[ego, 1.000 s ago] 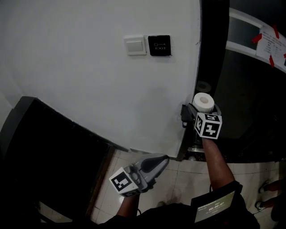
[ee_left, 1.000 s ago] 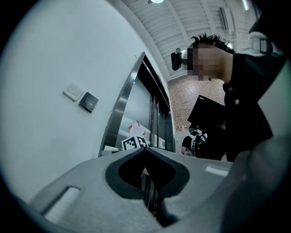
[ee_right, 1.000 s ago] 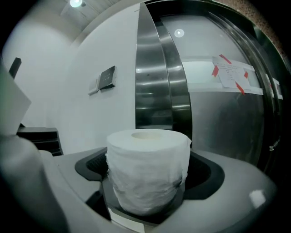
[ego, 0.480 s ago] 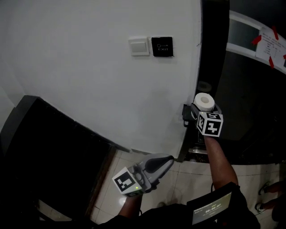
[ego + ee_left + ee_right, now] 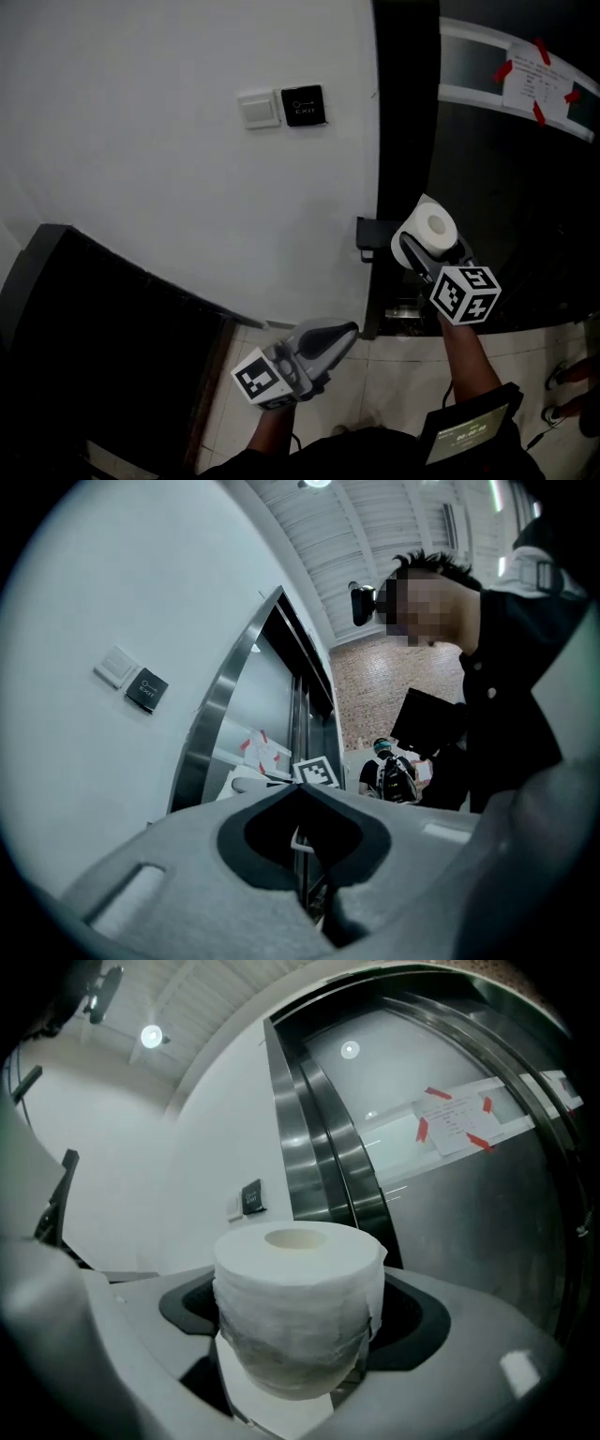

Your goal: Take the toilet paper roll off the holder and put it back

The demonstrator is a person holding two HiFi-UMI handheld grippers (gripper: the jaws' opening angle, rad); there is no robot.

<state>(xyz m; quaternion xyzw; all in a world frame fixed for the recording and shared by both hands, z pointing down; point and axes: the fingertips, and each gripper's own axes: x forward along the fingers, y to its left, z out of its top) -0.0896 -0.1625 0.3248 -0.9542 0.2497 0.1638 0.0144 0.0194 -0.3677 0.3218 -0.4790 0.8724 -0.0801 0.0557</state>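
Note:
A white toilet paper roll (image 5: 431, 225) is held upright between the jaws of my right gripper (image 5: 427, 246), clear of the black wall holder (image 5: 371, 234) to its left. In the right gripper view the roll (image 5: 298, 1307) fills the gap between the two grey jaws, and its wrapped sides press against the pads. My left gripper (image 5: 339, 335) hangs low over the tiled floor, jaws together, with nothing in them. In the left gripper view its tips (image 5: 302, 794) meet, and the right gripper's marker cube (image 5: 317, 772) shows beyond them.
A white switch (image 5: 256, 108) and a black exit button (image 5: 303, 103) sit on the white wall. A dark metal door frame (image 5: 405, 112) runs down beside the holder. A taped paper notice (image 5: 534, 80) hangs at upper right. A black panel (image 5: 84, 319) fills the lower left.
My right gripper has carried the roll to the right, away from the holder, which it stood against before. The left gripper has hardly moved.

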